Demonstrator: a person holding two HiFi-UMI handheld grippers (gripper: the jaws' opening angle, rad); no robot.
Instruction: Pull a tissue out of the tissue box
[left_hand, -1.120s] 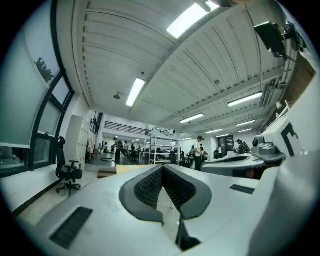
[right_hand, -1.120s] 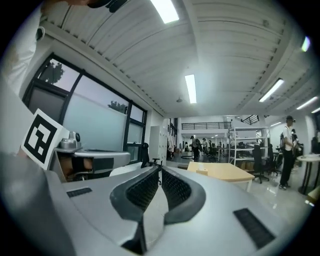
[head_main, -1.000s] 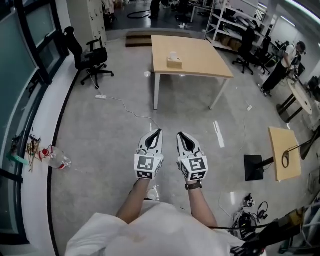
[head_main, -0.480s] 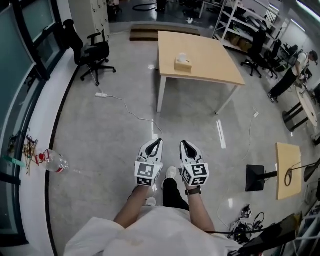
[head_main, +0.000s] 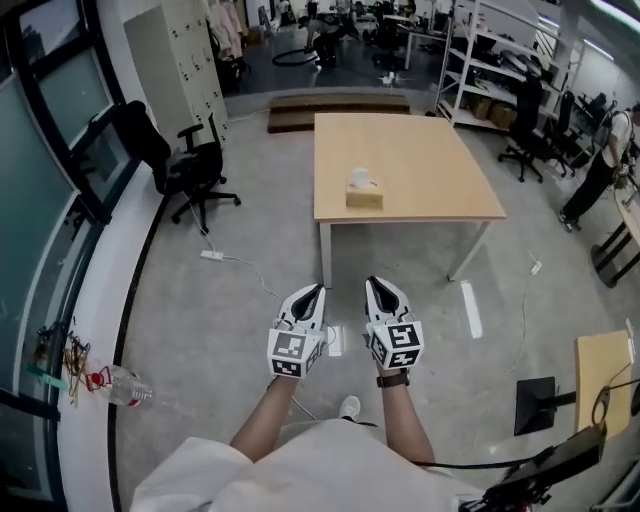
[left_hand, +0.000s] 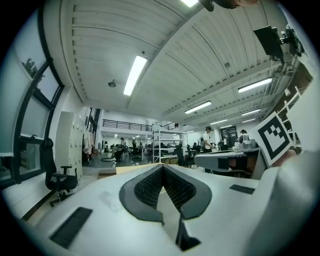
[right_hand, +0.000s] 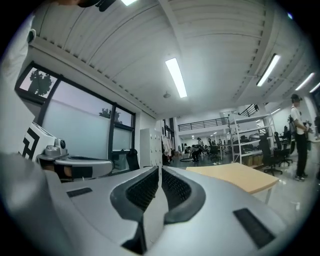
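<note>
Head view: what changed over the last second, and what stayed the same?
The person has walked toward the table, so it and the tissue box on it sit nearer and lower in the picture. Nothing was taken hold of or let go. The left gripper and right gripper stay shut, empty, side by side out front; the box remains untouched.

Table (head_main: 420, 170) upper centre of the head view, tissue box (head_main: 364, 197) on it near the front edge, left of middle. Office chair (head_main: 195, 170) left of the table, lockers (head_main: 180, 50) behind it at upper left. Shelving (head_main: 490, 70) upper right. Power strip (head_main: 211, 255) on the floor between chair and table. Bottle (head_main: 125, 385) lower left. Left gripper (head_main: 316, 291) and right gripper (head_main: 373, 284) side by side at lower centre, below the table, well apart from the box.
</note>
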